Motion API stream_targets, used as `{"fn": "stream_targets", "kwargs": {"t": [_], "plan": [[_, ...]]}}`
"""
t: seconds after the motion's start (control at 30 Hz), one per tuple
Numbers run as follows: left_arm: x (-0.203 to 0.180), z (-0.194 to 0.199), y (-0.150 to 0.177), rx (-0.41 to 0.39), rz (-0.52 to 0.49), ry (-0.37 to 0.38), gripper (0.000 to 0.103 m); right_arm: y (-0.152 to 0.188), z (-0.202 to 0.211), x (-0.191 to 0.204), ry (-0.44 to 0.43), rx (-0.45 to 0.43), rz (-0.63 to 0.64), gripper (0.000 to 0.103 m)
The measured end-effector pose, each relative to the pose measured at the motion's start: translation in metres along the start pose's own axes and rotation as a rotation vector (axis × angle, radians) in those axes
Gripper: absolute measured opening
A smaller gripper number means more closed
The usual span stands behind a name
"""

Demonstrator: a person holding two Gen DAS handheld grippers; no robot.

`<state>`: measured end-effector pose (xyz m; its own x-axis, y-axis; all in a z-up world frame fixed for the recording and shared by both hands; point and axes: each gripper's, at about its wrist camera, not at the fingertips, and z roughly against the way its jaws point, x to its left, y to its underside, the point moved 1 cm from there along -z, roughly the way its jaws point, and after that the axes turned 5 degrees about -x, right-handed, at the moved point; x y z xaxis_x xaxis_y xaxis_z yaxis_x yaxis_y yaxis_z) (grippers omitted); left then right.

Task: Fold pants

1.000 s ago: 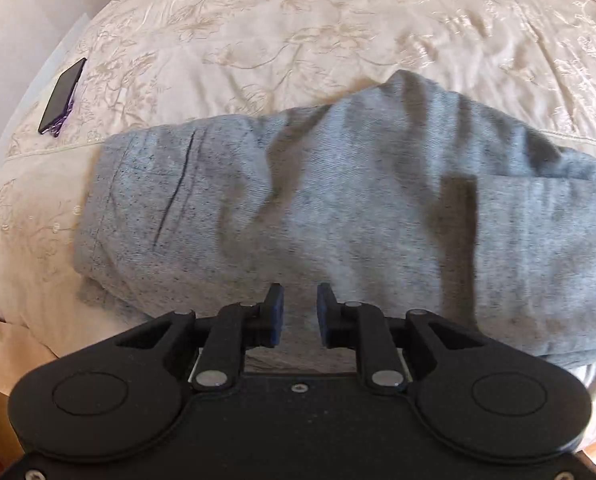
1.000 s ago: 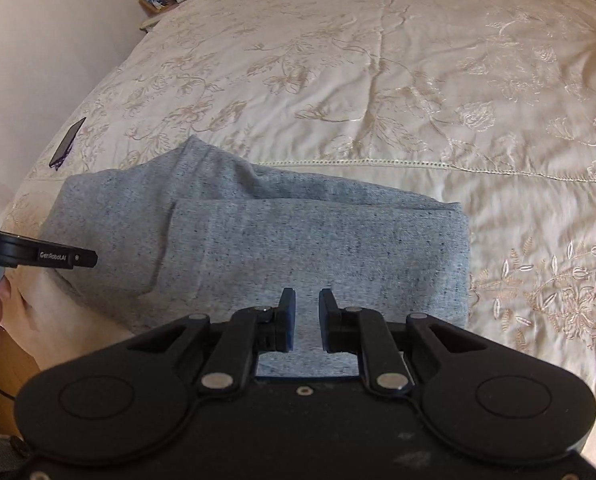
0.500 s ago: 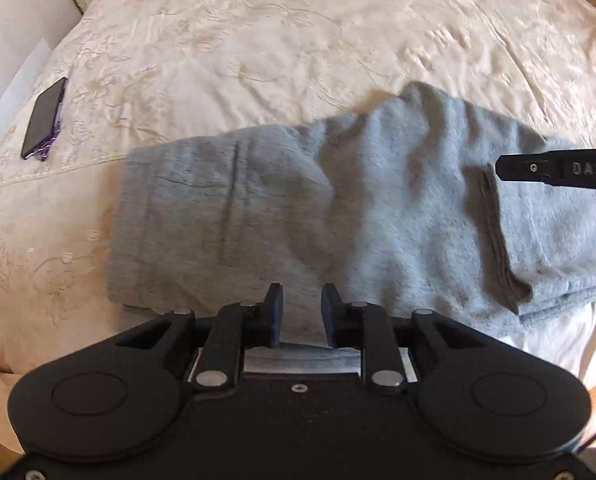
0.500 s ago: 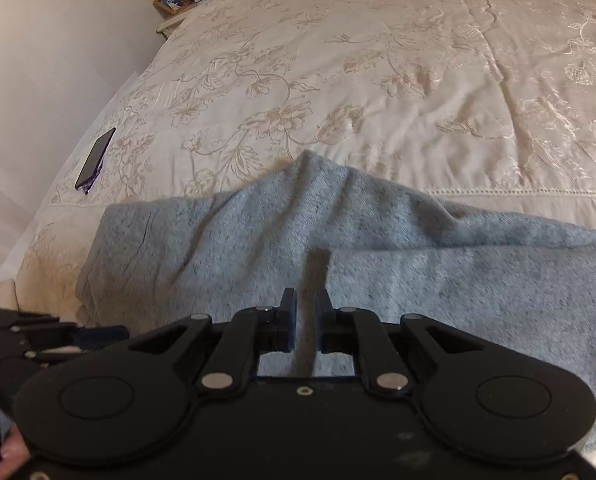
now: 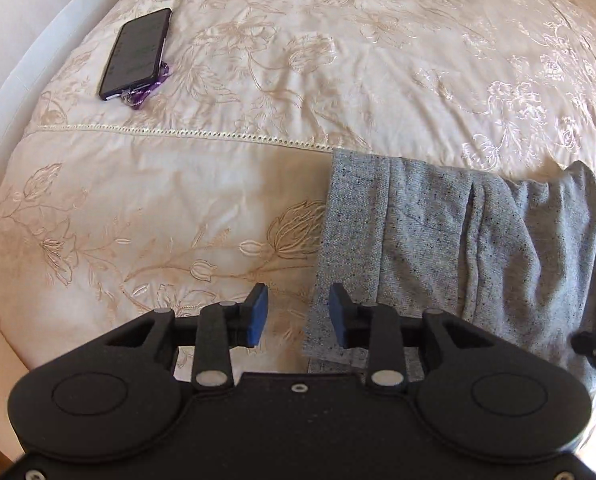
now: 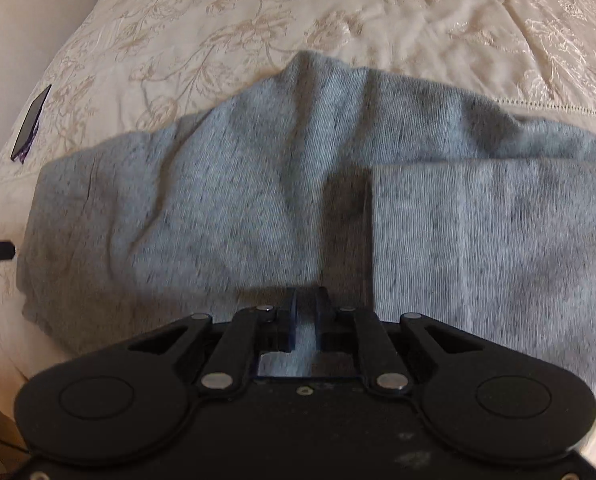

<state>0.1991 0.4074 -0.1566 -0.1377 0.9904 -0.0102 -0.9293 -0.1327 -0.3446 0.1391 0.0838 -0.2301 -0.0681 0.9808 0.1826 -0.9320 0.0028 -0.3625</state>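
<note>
- Pants (image 5: 450, 248) lying on the bed (image 5: 258, 80), grey, already doubled over once; filling the right half of the left wrist frame, with the bare left end at centre-right.
- Left gripper (image 5: 297, 312): jaws released, gap wide, nothing between the blue pads (image 5: 258, 314). Left edge of the pants just right of that gap, close by the right pad; touching or not, hard to say.
- Long axis of the pants running left to right across both frames, so square to the line of the jaws.
- Right gripper (image 6: 307, 318): jaws nearly closed, grey cloth showing in the narrow slit. Probably pinching the near hem of the pants (image 6: 226, 208), but blur and shadow there leave it unsure.
- In the right wrist frame, folded layer (image 6: 490, 240) at right, its cut edge straight up from the jaws; single layer spreading to the left.
- Phone (image 5: 136, 58) at upper left of the left frame, well apart from the cloth.
- Judgement: left gripper nearer the free end; next fold likely needs it shifted right to take that edge and carry it along the long axis.
</note>
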Motion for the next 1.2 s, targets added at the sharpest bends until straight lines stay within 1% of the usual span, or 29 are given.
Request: {"fn": "stream_targets", "kwargs": {"t": [0.1, 0.13, 0.2, 0.27, 0.37, 0.43, 0.5, 0.53, 0.6, 0.63, 0.73, 0.77, 0.8, 0.83, 0.87, 0.9, 0.97, 1.0, 1.07, 1.13, 1.2], "plan": [[0.002, -0.009, 0.002, 0.029, 0.000, 0.056, 0.053, 0.019, 0.008, 0.002, 0.014, -0.003, 0.001, 0.011], [0.002, -0.015, 0.004, 0.046, -0.006, 0.076, 0.053, 0.022, 0.008, 0.002, 0.018, -0.003, -0.008, 0.011], [-0.002, -0.026, 0.007, 0.080, -0.022, 0.085, 0.054, 0.022, 0.008, 0.001, 0.026, -0.001, -0.028, 0.011], [-0.002, -0.035, 0.011, 0.086, -0.022, 0.084, 0.055, 0.022, 0.006, 0.003, 0.035, 0.006, -0.037, 0.011], [0.004, -0.037, 0.013, 0.092, 0.018, 0.119, 0.056, 0.021, 0.005, 0.007, 0.044, 0.011, -0.028, 0.011], [0.010, -0.036, 0.015, 0.104, 0.044, 0.178, 0.057, 0.018, 0.005, 0.008, 0.047, 0.013, -0.020, 0.011], [0.014, -0.038, 0.020, 0.134, 0.054, 0.243, 0.063, 0.018, 0.006, 0.008, 0.045, 0.015, -0.021, 0.011], [0.014, -0.039, 0.024, 0.145, 0.043, 0.257, 0.064, 0.017, 0.006, 0.008, 0.043, 0.016, -0.023, 0.011], [0.010, -0.040, 0.030, 0.145, 0.006, 0.243, 0.071, 0.015, 0.003, 0.008, 0.042, 0.021, -0.028, 0.011], [0.008, -0.043, 0.031, 0.146, 0.005, 0.246, 0.073, 0.013, 0.003, 0.007, 0.043, 0.023, -0.029, 0.011], [0.001, -0.058, 0.027, 0.165, 0.036, 0.271, 0.090, 0.011, 0.002, 0.008, 0.044, 0.018, -0.019, 0.011], [-0.001, -0.063, 0.027, 0.171, 0.046, 0.273, 0.097, 0.012, 0.002, 0.009, 0.045, 0.016, -0.014, 0.012], [-0.005, -0.067, 0.026, 0.174, 0.061, 0.265, 0.099, 0.013, 0.003, 0.009, 0.045, 0.014, -0.010, 0.012], [-0.008, -0.068, 0.025, 0.166, 0.072, 0.252, 0.098, 0.014, 0.003, 0.010, 0.044, 0.012, -0.006, 0.012], [-0.011, -0.065, 0.025, 0.147, 0.075, 0.261, 0.084, 0.015, 0.005, 0.010, 0.041, 0.009, -0.001, 0.012], [-0.013, -0.060, 0.025, 0.132, 0.063, 0.289, 0.056, 0.015, 0.007, 0.010, 0.039, 0.006, 0.005, 0.012], [-0.017, -0.044, 0.023, 0.100, 0.034, 0.279, 0.035, 0.011, 0.015, 0.011, 0.036, -0.022, 0.011, 0.012], [-0.018, -0.035, 0.023, 0.079, 0.016, 0.281, 0.031, 0.008, 0.022, 0.011, 0.037, -0.058, 0.005, 0.012], [-0.017, -0.019, 0.021, 0.039, -0.005, 0.290, 0.029, -0.007, 0.031, 0.010, 0.038, -0.134, -0.003, 0.012], [-0.018, -0.001, 0.018, 0.008, -0.011, 0.300, 0.028, -0.028, 0.030, 0.009, 0.060, -0.176, 0.008, 0.012], [-0.020, 0.012, 0.016, -0.015, -0.014, 0.304, 0.028, -0.050, 0.019, 0.004, 0.081, -0.190, 0.008, 0.012]]}}
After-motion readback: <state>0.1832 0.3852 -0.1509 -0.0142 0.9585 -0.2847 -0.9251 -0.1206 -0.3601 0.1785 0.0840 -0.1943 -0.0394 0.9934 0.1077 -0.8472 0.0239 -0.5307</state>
